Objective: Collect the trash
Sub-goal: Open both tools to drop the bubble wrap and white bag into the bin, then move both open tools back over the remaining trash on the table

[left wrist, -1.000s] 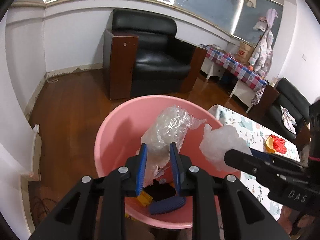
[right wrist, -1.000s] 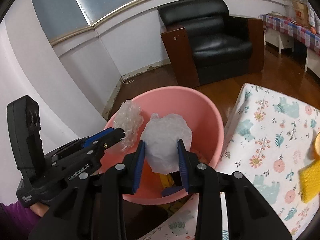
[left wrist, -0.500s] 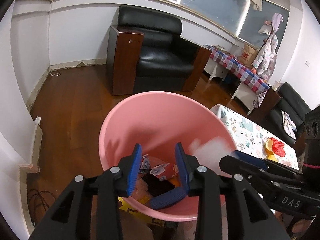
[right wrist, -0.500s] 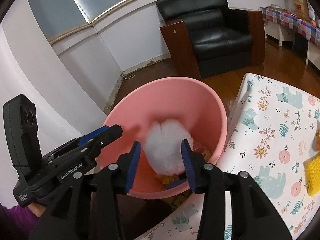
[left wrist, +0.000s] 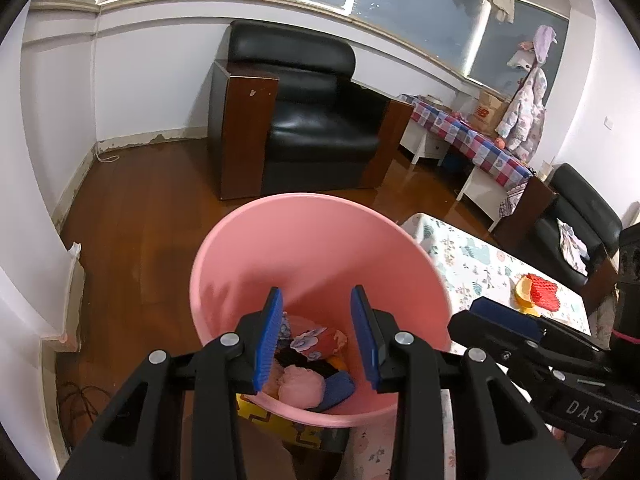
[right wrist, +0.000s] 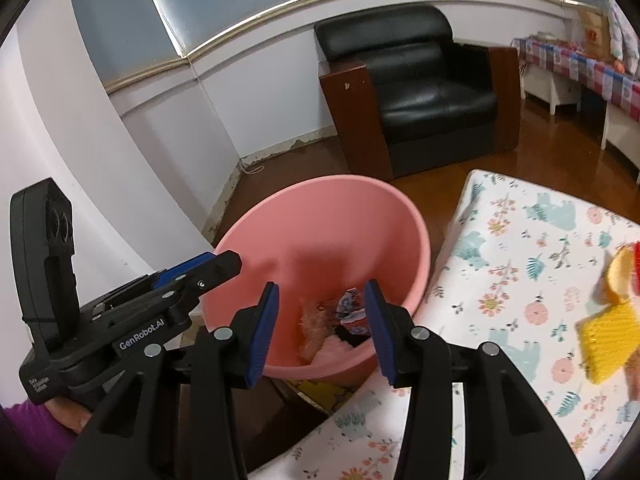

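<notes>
The left gripper (left wrist: 316, 334) stands with its blue pads wide apart and nothing between them; its jaws have just been opening, and it hangs over the mouth of the pink bin (left wrist: 248, 264), tilted down into it. That is the natural pose for a drop — open over the container, so whatever is let go falls straight in. The right gripper (right wrist: 320, 330) is the same: jaws parted after just opening, empty, aimed down at the bin's near rim from beside the table.

The trash already collected lies at the bottom of the bin: a red floral wrapper (left wrist: 320, 340), a crumpled pinkish lump (left wrist: 300, 390) and a dark blue piece (left wrist: 340, 388), piled together.

The left wrist view looks deepest into the bin and shows that pile clearly; it also catches the right gripper's side at its right edge. The right wrist view sees less of the bin floor, but it shows the flowered tablecloth (right wrist: 520, 264) just beside the bin, with a yellow foam net (right wrist: 608, 340) and an orange piece (right wrist: 616, 280) lying on it — likely the next things to gather. It also shows the left gripper from the side, held by a hand in a purple sleeve (right wrist: 28, 424).
</notes>
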Demonstrator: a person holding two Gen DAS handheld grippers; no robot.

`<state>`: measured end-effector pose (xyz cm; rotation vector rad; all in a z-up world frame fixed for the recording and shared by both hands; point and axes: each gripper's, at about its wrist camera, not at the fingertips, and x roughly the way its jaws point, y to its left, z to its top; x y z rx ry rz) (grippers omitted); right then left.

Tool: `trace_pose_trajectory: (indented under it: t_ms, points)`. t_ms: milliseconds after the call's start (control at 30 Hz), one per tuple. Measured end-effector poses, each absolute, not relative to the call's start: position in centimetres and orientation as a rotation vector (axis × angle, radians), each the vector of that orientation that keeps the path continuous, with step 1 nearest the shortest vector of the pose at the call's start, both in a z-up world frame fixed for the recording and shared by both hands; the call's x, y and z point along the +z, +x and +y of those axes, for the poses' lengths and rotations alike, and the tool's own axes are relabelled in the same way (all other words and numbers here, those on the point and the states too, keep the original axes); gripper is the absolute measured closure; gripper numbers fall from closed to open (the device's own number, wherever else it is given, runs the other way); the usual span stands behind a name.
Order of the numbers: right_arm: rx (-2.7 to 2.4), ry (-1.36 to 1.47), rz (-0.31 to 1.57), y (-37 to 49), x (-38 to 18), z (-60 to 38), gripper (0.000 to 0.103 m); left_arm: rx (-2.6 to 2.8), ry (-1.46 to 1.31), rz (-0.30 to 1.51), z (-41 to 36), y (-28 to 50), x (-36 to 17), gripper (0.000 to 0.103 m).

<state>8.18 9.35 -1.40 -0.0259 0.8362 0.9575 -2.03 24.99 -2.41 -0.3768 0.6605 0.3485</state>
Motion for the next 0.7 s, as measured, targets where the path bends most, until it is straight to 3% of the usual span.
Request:
trace_pose_trajectory:
  t_ms: [700]
  points:
    - [0.647, 0.045, 0.756, 8.8, -0.6, -3.5, 0.058, 0.158, -0.291, 0.725, 16.2, 3.3, -2.1, 0.069]
